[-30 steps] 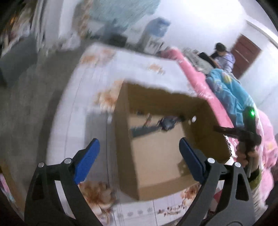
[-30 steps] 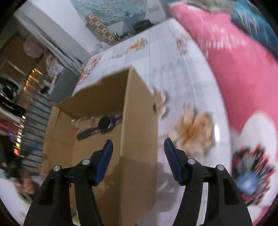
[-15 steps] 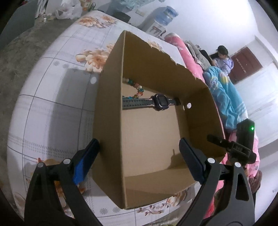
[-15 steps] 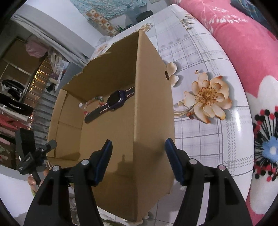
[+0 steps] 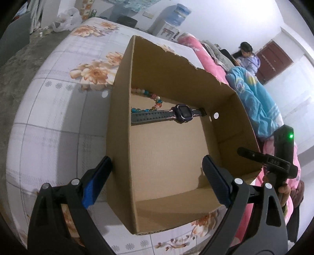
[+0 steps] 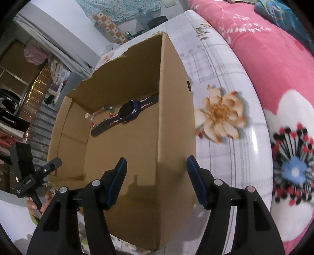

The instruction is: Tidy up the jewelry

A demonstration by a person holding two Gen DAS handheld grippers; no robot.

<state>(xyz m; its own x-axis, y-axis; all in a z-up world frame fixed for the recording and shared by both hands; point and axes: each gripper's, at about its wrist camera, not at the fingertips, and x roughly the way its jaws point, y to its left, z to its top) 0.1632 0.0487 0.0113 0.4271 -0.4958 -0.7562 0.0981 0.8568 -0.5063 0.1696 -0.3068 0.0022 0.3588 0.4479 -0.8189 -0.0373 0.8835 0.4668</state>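
An open cardboard box [image 5: 119,137] stands on the flowered table. On its floor at the far end lie a dark purple watch [image 5: 181,113] and a string of coloured beads [image 5: 155,102]. My left gripper [image 5: 157,159] is open and straddles the box's left wall, one finger outside against the wall, the other inside, apart from it. My right gripper [image 6: 156,159] is open and straddles the box's right wall [image 6: 172,117] without pressing on it. In the right wrist view the watch [image 6: 129,111] and beads [image 6: 100,113] also show. Each gripper appears in the other's view.
The table [image 5: 58,117] carries a white cloth with orange flowers. A pink blanket [image 6: 274,68] borders its right side, with a blue blanket [image 5: 255,98] beyond. A person [image 5: 249,56] sits at the back near a brown door. A water dispenser [image 5: 180,13] stands behind.
My left gripper has sunk toward the box and now straddles its left wall. The right gripper has shifted slightly along the right wall. Both stay open.
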